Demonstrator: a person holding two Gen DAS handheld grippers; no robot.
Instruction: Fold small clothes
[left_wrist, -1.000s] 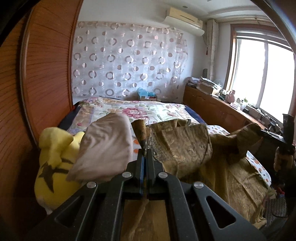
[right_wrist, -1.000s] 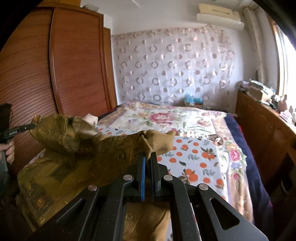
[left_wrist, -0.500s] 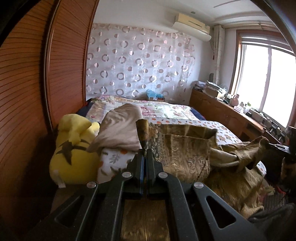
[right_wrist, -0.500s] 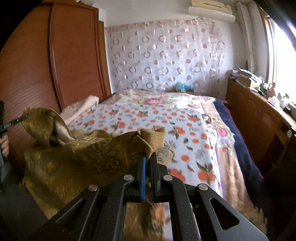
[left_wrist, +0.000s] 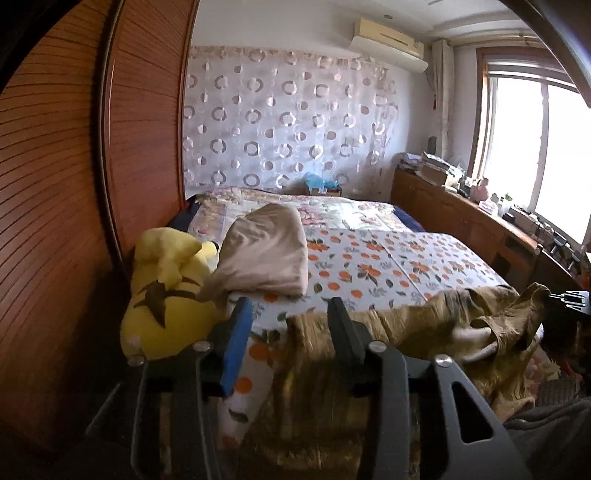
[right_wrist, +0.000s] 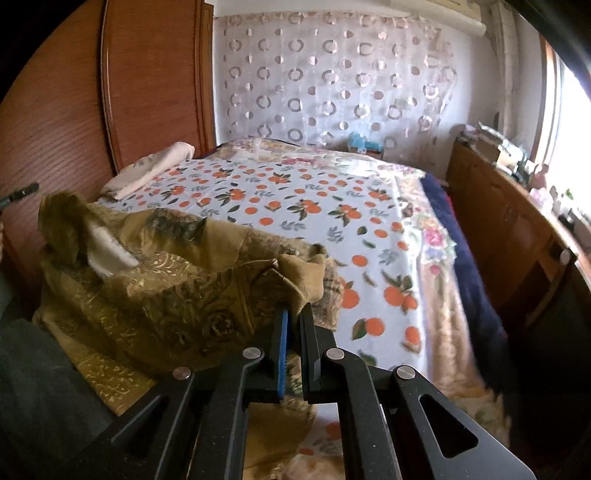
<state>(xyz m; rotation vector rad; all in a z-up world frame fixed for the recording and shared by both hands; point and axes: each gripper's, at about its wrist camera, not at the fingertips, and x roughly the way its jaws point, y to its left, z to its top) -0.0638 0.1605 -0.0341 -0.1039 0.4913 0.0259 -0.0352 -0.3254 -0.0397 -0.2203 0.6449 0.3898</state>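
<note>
- Two hand-held grippers work one olive-gold patterned garment (right_wrist: 159, 295), which lies crumpled along the near edge of the bed (right_wrist: 295, 192), partly hanging off it.
- The left gripper (left_wrist: 291, 317) is opening, its jaws spread apart; cloth lies beneath and between them, but the pads press on nothing.
- The right gripper (right_wrist: 293, 325) is clamped nearly closed on a corner of the garment, lifted slightly above the orange-print sheet (left_wrist: 388, 258).
- The step in hand appears to be laying the garment out for a fold, one corner just let go.
- Next, the left gripper likely needs a fresh edge to pinch, so the cloth can be spread flat.
- A yellow plush toy (left_wrist: 166, 295) and beige pillow (left_wrist: 266, 254) sit near the left side.
</note>
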